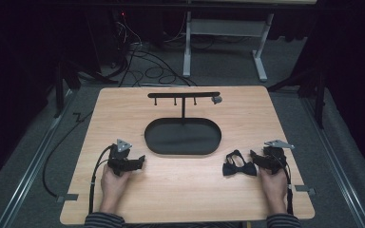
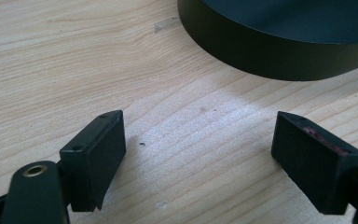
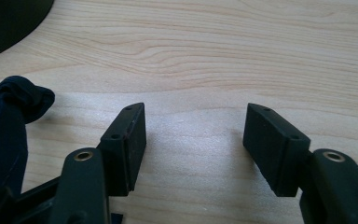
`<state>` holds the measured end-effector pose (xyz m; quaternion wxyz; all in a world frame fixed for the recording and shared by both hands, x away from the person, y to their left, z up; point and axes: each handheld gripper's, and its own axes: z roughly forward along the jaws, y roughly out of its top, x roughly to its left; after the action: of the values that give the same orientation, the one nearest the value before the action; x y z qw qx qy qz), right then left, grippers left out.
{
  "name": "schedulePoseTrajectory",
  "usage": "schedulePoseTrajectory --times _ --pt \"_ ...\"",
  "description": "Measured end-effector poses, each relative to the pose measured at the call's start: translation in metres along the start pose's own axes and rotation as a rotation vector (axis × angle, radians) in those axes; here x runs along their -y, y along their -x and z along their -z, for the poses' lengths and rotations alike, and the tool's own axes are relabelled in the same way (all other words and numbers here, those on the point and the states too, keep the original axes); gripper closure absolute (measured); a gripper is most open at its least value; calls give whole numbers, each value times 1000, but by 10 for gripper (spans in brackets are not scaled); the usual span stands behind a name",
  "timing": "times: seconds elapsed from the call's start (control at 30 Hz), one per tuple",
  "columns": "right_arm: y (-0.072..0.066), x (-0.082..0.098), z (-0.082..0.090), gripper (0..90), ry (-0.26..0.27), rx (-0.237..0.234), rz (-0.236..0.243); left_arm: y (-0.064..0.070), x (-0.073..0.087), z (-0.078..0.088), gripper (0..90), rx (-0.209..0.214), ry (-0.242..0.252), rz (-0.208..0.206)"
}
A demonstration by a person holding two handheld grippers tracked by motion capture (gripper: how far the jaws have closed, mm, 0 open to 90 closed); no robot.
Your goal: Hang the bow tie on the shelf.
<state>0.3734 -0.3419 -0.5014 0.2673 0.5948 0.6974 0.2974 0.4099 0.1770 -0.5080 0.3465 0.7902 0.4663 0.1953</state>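
Bow tie point(image 1: 239, 164), dark, flat on wooden surface point(image 1: 180, 190) in high view, just beside right gripper point(image 1: 255, 157), right of black oval tray point(image 1: 183, 136) with hook stand point(image 1: 184, 97) behind. Left gripper point(image 1: 141, 160) resting near tray's left end. Left gripper view: left gripper point(image 2: 200, 154) spread wide, nothing held, tray wall point(image 2: 261, 56) ahead. Right gripper view: right gripper point(image 3: 193, 140) spread wide, nothing held, bow tie point(image 3: 7, 126) just left of left jaw.
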Motion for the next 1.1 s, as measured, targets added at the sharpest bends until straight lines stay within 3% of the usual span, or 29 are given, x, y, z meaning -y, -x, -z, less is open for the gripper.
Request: schedulePoseTrajectory --times 0.3,0.4,0.77,1.1 --pt "0 0 0 430 3 -11 7 0 0 0 180 2 0 -1" --pt "0 -1 0 431 -4 -37 30 0 0 0 180 1 0 0" --pt "-2 0 6 522 22 -54 5 0 0 0 180 1 0 0" --pt "-6 2 32 621 73 -142 -4 1 1 1 179 2 1 -2"
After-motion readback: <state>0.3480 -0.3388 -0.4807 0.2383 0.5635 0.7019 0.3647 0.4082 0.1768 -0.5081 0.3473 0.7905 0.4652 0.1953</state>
